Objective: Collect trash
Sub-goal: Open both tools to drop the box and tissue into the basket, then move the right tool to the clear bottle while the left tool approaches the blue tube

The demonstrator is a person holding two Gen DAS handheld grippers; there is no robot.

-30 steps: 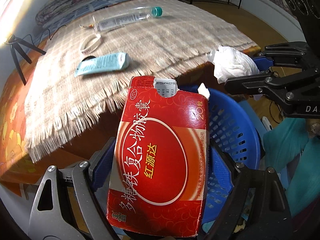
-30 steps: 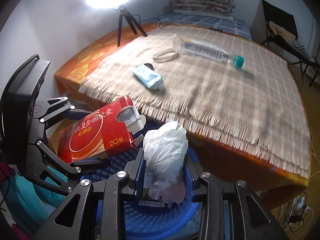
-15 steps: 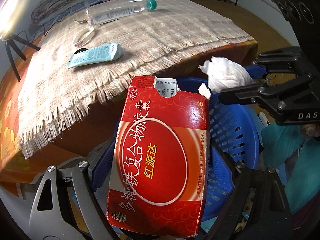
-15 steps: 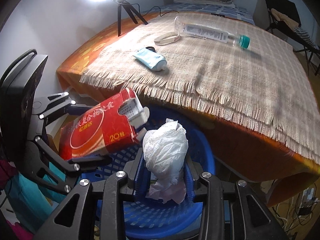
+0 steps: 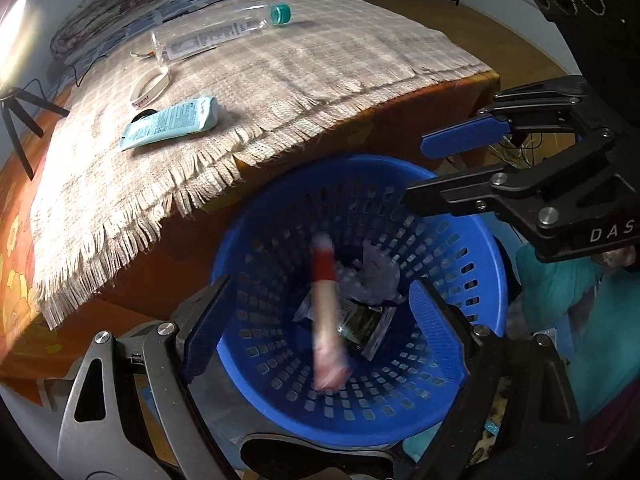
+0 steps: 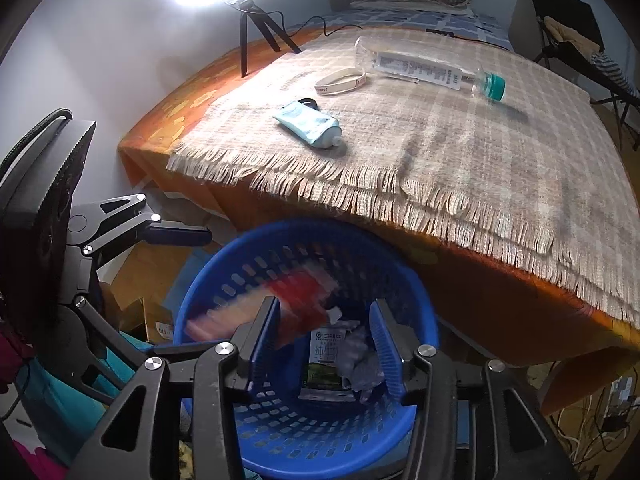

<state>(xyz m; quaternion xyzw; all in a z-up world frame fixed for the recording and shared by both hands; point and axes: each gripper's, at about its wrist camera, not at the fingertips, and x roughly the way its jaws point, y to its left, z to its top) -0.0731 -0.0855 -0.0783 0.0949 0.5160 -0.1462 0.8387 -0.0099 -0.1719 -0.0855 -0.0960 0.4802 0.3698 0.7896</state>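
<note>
A blue perforated basket [image 5: 476, 240] [image 6: 404, 280] stands on the floor by the table. A red box [image 5: 326, 312] [image 6: 296, 304] is a motion blur inside it, falling. A crumpled white tissue [image 5: 376, 276] [image 6: 358, 356] and a green-and-white packet [image 5: 368, 328] [image 6: 326, 360] lie at the bottom. My left gripper [image 5: 320, 320] is open and empty over the basket. My right gripper [image 6: 324, 344] is open and empty over it too; it also shows in the left wrist view [image 5: 436, 172].
On the fringed cloth [image 5: 280, 68] lie a light-blue tube [image 5: 172, 122] [image 6: 310, 124], a clear bottle with a teal cap [image 5: 220, 32] [image 6: 428, 66] and a white wristband [image 5: 150, 88] [image 6: 340, 82]. A lamp tripod [image 6: 260, 32] stands at the back.
Both grippers have opened. The red box left my left gripper and the white tissue left my right gripper; both have dropped into the blue basket.
</note>
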